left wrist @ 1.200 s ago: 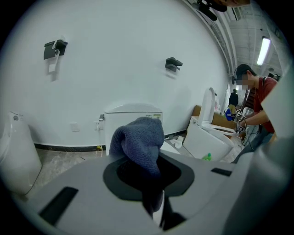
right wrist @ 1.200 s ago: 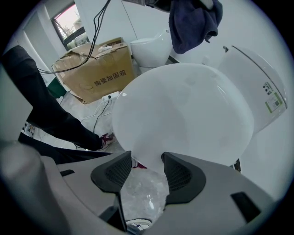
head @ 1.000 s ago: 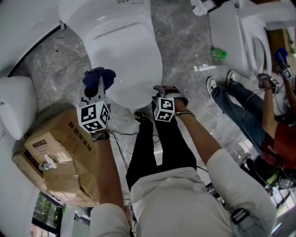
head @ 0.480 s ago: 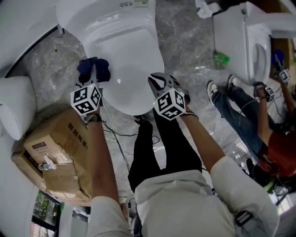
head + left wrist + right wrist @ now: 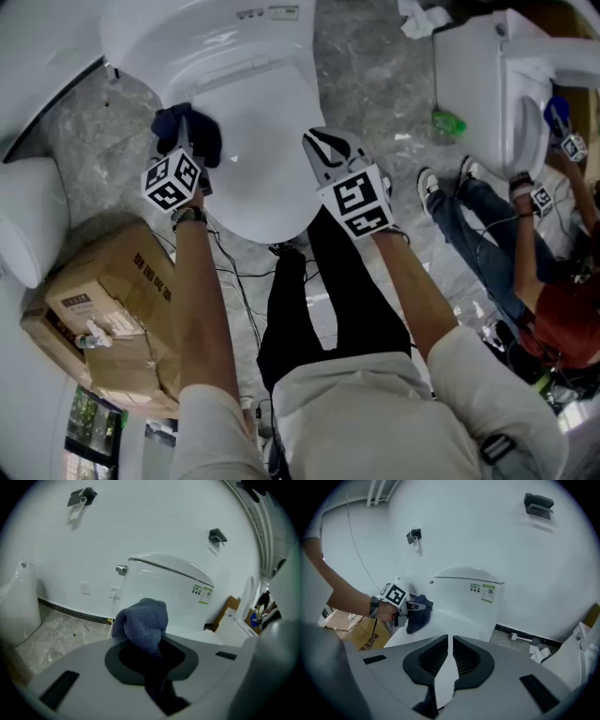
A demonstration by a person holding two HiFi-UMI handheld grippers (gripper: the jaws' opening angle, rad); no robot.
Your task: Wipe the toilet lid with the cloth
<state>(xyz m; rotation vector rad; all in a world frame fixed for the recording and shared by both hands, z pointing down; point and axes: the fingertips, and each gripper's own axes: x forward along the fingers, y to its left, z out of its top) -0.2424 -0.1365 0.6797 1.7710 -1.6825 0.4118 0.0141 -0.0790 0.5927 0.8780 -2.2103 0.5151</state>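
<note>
Cardboard box sits on the floor at far left, not involved. Next to it, the left gripper has its jaws closed on the dark blue cloth. The left gripper view shows the cloth bunched between the jaws and bulging out ahead of them, with the toilet tank beyond. Change over the last second: this gripper has come from the front-left rim further back along the left side of the toilet lid and has sunk toward it. From the right gripper view the cloth now lies at the lid's left edge; real contact cannot be confirmed. The lid is down, white, with no wiped track to be seen. Further right, the right gripper has lifted away from the lid's front edge and rolled, and now hangs over the lid's right side. Its jaws have just been closing and stand all but together, only a thin slit between them and nothing in it. Judgement: the cloth is in place for a first stroke and wiping has not visibly begun. Far right, a second person works at another toilet.
</note>
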